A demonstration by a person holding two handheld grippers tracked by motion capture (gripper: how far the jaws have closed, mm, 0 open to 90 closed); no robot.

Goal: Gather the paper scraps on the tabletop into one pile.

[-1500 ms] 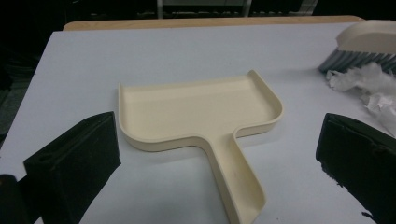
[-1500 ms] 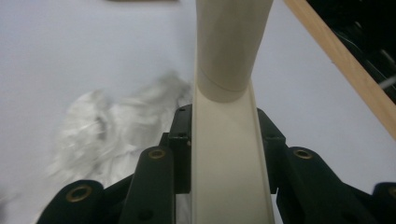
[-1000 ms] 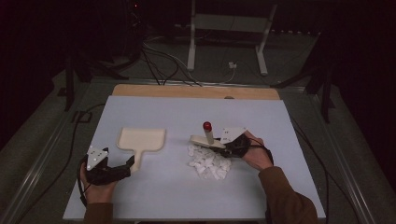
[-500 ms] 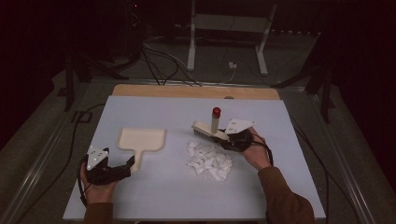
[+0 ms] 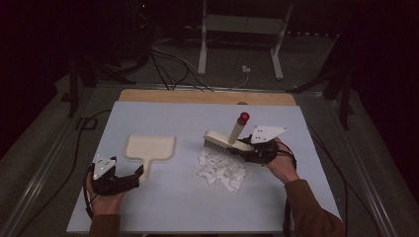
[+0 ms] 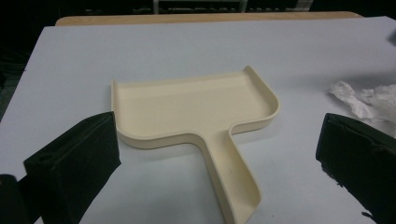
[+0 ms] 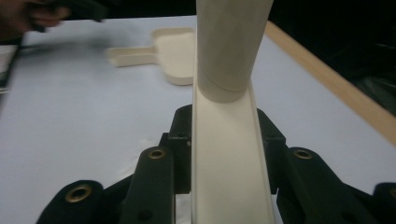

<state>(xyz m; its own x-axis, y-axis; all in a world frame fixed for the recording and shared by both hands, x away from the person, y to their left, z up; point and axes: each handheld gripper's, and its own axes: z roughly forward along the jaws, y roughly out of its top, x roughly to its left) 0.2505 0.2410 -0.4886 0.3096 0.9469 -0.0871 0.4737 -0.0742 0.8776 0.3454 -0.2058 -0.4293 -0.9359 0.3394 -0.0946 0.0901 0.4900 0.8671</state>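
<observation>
A cream brush with an upright handle and red tip hangs over the far edge of a pile of white paper scraps. My right gripper is shut on the brush's back end; the right gripper view has the cream back clamped between the black jaws. A cream dustpan lies flat at the left, its handle pointing toward my left gripper. The left gripper view looks onto the dustpan, and the left gripper stands open with a jaw on either side of the handle, apart from it.
The work goes on over a pale blue mat with a wooden strip along its far edge. Cables and a metal stand sit on the floor beyond. The scraps lie right of the dustpan.
My right gripper has lifted the brush off the paper pile and shifted a little to the right. The left gripper and the dustpan have stayed put.
</observation>
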